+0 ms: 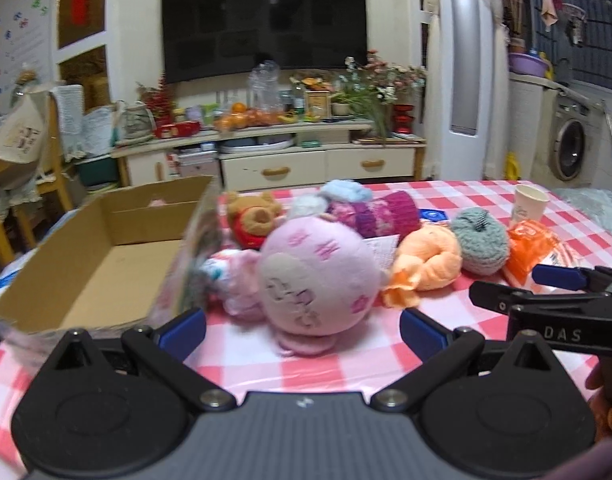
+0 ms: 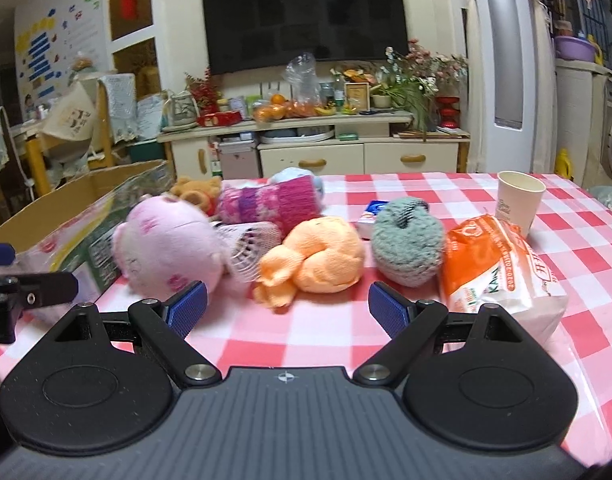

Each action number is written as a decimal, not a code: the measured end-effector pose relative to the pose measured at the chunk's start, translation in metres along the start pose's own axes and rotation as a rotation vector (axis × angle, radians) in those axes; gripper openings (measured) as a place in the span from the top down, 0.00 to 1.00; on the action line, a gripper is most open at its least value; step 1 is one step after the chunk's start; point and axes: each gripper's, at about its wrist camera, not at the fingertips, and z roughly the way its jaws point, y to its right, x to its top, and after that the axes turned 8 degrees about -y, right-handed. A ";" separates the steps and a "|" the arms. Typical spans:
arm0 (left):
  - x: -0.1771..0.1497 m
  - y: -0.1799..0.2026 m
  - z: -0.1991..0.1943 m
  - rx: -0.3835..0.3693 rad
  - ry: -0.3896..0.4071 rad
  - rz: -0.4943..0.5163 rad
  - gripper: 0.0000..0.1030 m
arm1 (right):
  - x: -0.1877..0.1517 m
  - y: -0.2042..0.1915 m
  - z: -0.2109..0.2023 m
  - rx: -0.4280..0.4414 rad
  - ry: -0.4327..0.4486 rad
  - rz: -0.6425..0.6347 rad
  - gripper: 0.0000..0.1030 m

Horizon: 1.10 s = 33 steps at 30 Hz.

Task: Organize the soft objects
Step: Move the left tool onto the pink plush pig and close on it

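Note:
A round pink plush (image 1: 318,276) lies on the checked tablecloth just ahead of my left gripper (image 1: 301,332), which is open and not touching it. Behind the plush sit a brown bear toy (image 1: 253,216) and a magenta knitted piece (image 1: 374,212). An orange plush (image 2: 322,260) rests just beyond my open right gripper (image 2: 287,310), with a grey-green knitted ball (image 2: 408,240) to its right. The pink plush (image 2: 169,248) shows at the left of the right wrist view. An open cardboard box (image 1: 105,248) stands to the left, with something pink at its far end.
An orange tissue packet (image 2: 498,272) and a paper cup (image 2: 518,200) stand on the right of the table (image 2: 406,188). A small blue-white pack (image 2: 372,214) lies behind the ball. My right gripper (image 1: 504,282) reaches in from the right of the left wrist view. A TV cabinet stands behind.

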 end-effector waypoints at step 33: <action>0.070 0.036 0.117 0.254 -0.131 -0.329 0.00 | 0.012 0.001 -0.021 -0.005 -0.071 -0.040 0.00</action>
